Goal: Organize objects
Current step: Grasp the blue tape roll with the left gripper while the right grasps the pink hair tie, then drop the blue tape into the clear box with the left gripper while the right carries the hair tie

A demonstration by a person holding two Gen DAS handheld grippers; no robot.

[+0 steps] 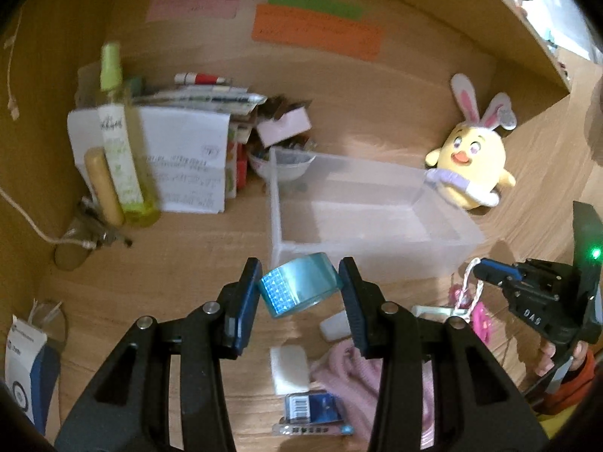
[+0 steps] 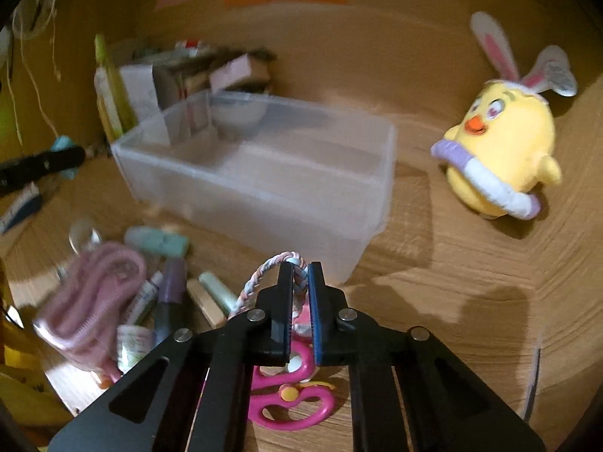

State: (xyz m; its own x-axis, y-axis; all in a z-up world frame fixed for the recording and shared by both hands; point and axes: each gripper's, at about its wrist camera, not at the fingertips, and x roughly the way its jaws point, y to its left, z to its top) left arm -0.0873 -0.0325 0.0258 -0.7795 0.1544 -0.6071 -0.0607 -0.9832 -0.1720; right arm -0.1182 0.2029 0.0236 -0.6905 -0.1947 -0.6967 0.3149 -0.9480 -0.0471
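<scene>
Currently early | left claw (image 1: 301,293) clamps blue tape roll (image 1: 299,289) lifted near clear bin (image 1: 444,260) | right claw (image 2: 300,269) pinched tight on braided cord (image 2: 260,275) | bin empty, nothing sorted | pink scissors (image 2: 290,403), pink pouch (image 2: 94,290), tubes remain on counter (image 2: 433,320)
</scene>
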